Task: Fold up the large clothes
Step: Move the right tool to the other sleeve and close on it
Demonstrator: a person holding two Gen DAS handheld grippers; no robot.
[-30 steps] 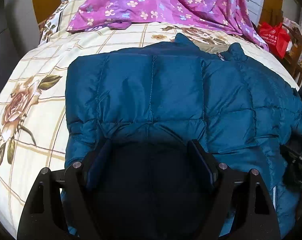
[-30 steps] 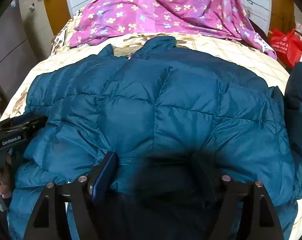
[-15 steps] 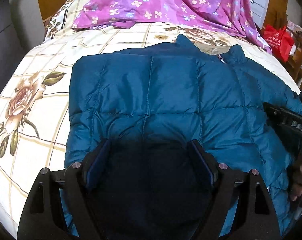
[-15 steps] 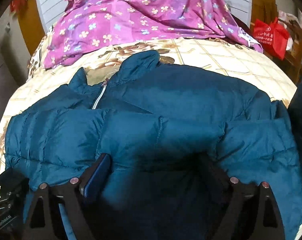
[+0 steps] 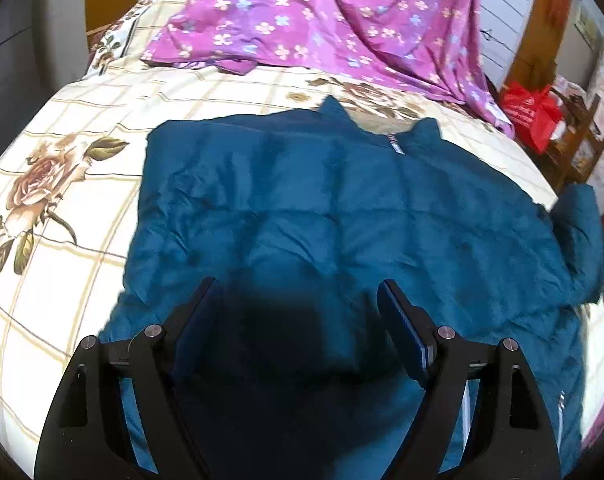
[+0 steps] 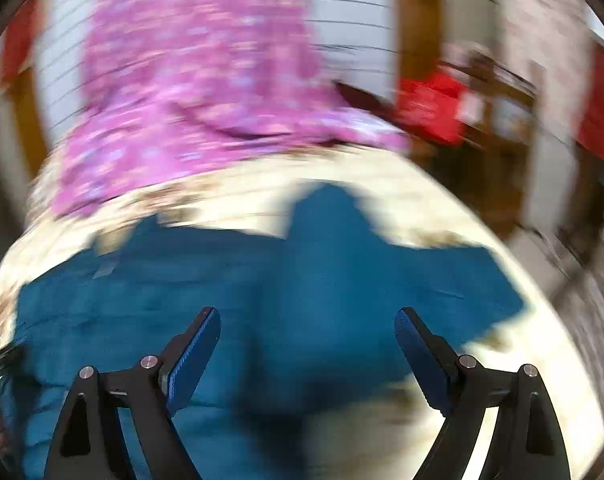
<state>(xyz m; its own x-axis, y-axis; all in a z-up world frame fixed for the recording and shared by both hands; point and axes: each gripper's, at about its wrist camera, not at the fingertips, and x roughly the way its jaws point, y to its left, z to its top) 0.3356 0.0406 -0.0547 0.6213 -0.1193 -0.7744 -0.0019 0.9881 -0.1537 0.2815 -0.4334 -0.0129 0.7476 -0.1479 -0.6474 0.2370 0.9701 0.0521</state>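
Note:
A teal quilted down jacket [image 5: 341, 216] lies spread on the bed, collar and zipper at the far side, one sleeve trailing off to the right. My left gripper [image 5: 300, 292] is open and empty just above the jacket's near part. The right wrist view is blurred by motion; the jacket [image 6: 302, 280] fills its lower half, and my right gripper [image 6: 305, 320] is open and empty above it.
The bed has a cream floral sheet [image 5: 62, 184]. A purple flowered cloth [image 5: 321, 20] lies across the far end. A red bag [image 5: 529, 112] and a wooden rack stand right of the bed. The bed edge curves down on the left.
Both grippers have lifted away from the jacket. The right one swung fast and tilted upward, and its view is now blurred. The other gripper has left the left wrist view.

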